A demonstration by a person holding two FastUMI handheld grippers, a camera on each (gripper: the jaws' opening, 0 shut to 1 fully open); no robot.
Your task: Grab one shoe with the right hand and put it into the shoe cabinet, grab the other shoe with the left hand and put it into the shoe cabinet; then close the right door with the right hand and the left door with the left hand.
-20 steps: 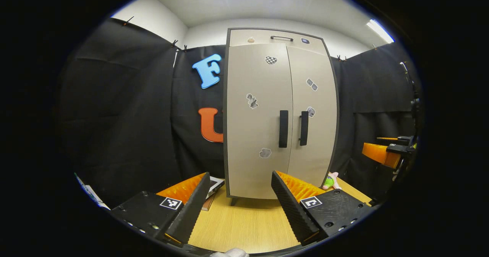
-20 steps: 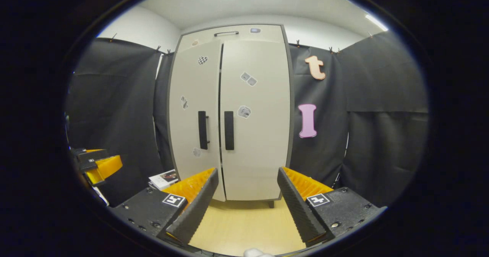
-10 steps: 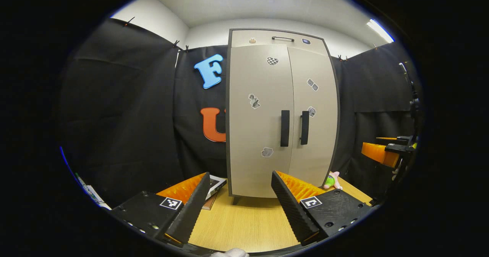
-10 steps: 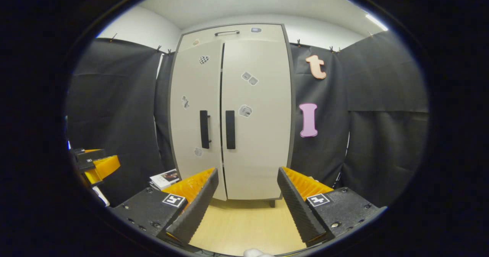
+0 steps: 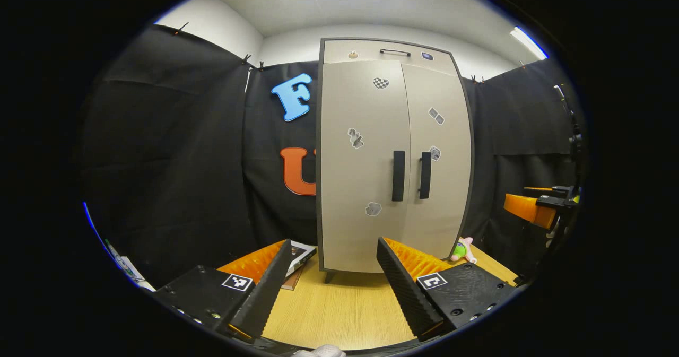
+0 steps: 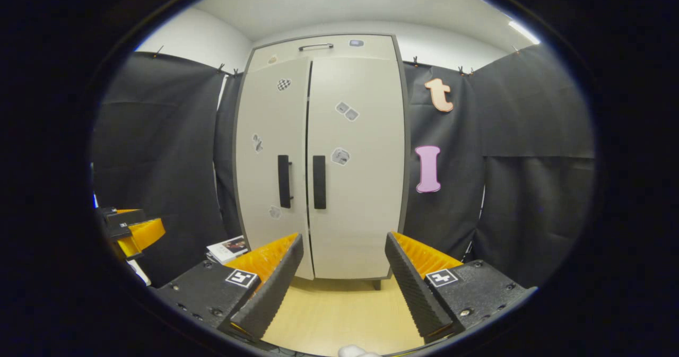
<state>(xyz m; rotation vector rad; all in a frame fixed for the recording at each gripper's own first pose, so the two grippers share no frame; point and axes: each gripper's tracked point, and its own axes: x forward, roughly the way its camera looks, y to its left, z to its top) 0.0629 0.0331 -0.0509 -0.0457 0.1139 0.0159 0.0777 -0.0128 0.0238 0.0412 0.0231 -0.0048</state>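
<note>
The beige shoe cabinet stands upright on the wooden table, both doors closed, with two black vertical handles side by side at the middle. My left gripper is open and holds nothing, a short way back from the cabinet's left door. My right gripper is open too, facing the right door from a similar distance. Each gripper also appears at the edge of the other's view: the right gripper, the left gripper.
A stack of books or magazines lies on the table left of the cabinet. A small pink and green toy sits at the cabinet's right foot. Black cloth walls surround the booth.
Both grippers have drawn back slightly from the cabinet, which looks a little smaller and shifted right in the left gripper view. Doors stay closed.
</note>
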